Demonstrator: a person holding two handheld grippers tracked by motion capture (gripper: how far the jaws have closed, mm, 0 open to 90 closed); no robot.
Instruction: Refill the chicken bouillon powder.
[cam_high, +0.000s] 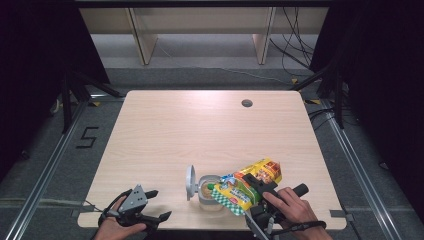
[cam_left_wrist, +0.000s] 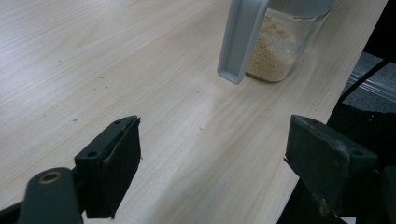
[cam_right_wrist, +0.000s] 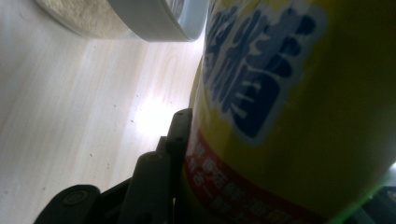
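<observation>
While right gripper (cam_high: 250, 192) jaws pinch yellow pouch (cam_high: 247, 185) over open jar (cam_high: 209, 192), left gripper (cam_high: 155, 205) jaws spread.

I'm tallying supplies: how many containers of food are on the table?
2. A clear jar of pale granules stands near the front edge with its lid flipped open. A yellow pouch is held tilted over it in the right hand-held gripper. Nothing seems hidden.

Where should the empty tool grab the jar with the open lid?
Grip the jar around its clear body, below the rim, coming level from the left tool's side. The lid stands flipped up there, so stay under it; the yellow bag crowds the other side.
</observation>
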